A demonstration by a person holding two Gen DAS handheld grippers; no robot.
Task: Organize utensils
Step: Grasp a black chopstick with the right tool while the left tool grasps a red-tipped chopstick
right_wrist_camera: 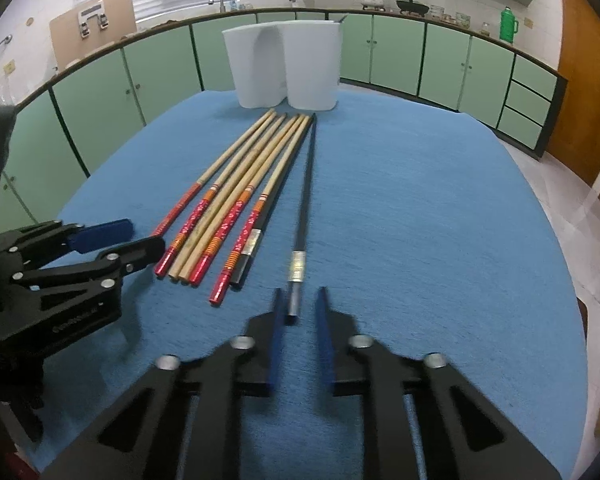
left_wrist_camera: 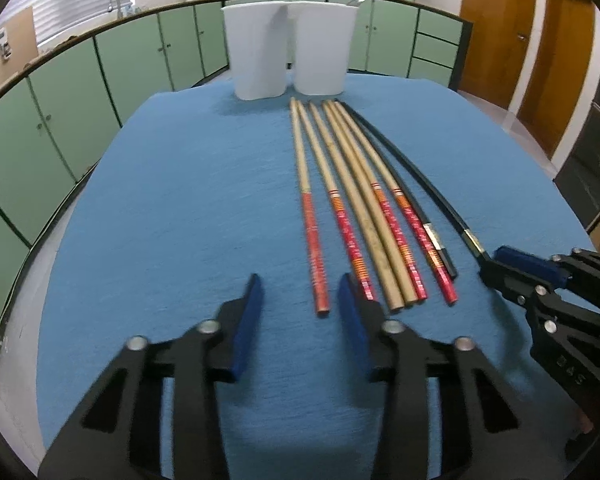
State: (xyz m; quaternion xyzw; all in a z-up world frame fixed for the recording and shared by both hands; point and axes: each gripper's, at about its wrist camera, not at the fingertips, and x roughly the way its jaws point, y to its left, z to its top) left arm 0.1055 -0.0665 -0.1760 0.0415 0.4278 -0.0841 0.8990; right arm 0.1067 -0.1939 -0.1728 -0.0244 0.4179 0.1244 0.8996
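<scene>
Several wooden chopsticks with red decorated ends (left_wrist_camera: 352, 200) (right_wrist_camera: 236, 196) lie side by side on the blue cloth, with two black chopsticks to their right. My left gripper (left_wrist_camera: 300, 292) is open, its jaws astride the near end of the leftmost red chopstick (left_wrist_camera: 314, 240). My right gripper (right_wrist_camera: 298, 304) is open, its jaws on either side of the near end of the outer black chopstick (right_wrist_camera: 304, 200), apart from it. It also shows in the left wrist view (left_wrist_camera: 496, 264). A white two-compartment holder (left_wrist_camera: 288, 52) (right_wrist_camera: 284, 68) stands upright at the far end.
The blue cloth (left_wrist_camera: 160, 200) (right_wrist_camera: 440, 220) covers a table. Green cabinets (left_wrist_camera: 80, 92) curve around behind it, with pots and a green flask (right_wrist_camera: 508, 24) on the counter. A wooden door (left_wrist_camera: 500, 32) is at the right.
</scene>
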